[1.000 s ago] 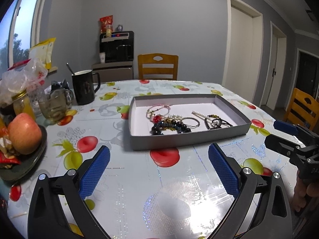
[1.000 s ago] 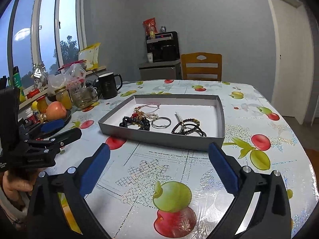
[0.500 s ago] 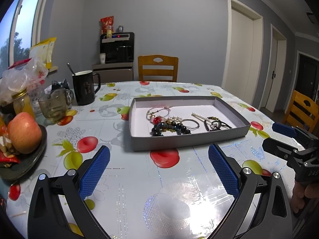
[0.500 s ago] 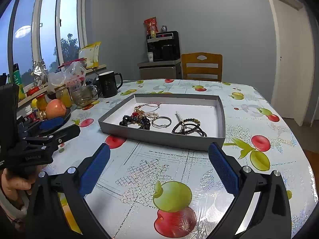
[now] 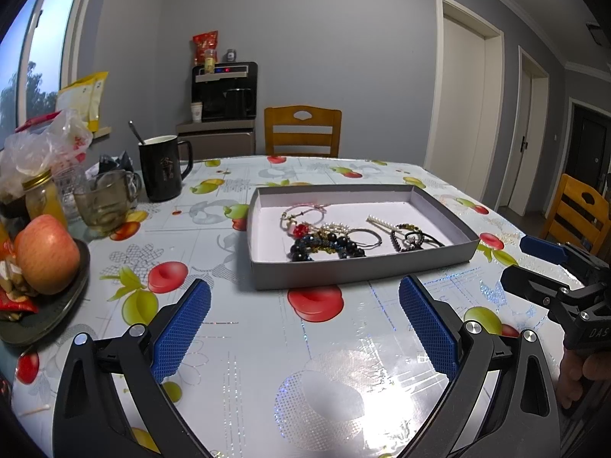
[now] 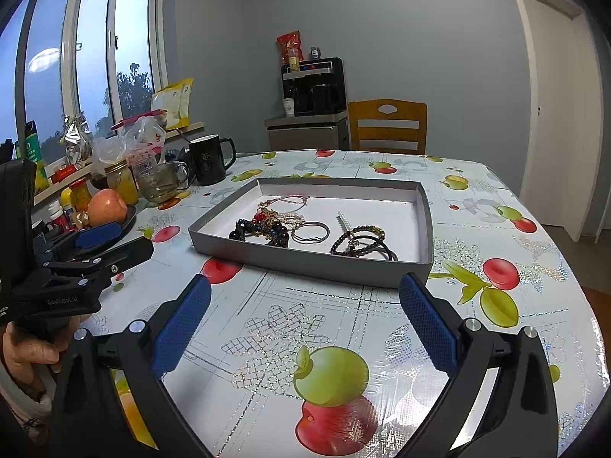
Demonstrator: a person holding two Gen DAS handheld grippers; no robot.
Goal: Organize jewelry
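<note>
Grey tray (image 5: 362,273) mid-table, jewelry (image 5: 336,238) heaped inside, partly tangled. L gripper (image 5: 303,328) & R gripper (image 6: 303,324) both wide open, empty, short of tray. Stage unclear: sorted or pending.

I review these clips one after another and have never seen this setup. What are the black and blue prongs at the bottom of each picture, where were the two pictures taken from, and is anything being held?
There is no robot here. A person holds a hand-operated tool in each hand, and each tool carries a wide-angle camera looking forward along its two blue-padded fingers. One picture is from the left tool, the other from the right tool; each also shows the other at its edge. Both are open and hold nothing. On the fruit-print table sits a shallow grey tray with a tangle of bracelets inside. To the left are a black mug, a glass cup and an apple on a dark plate.
</note>
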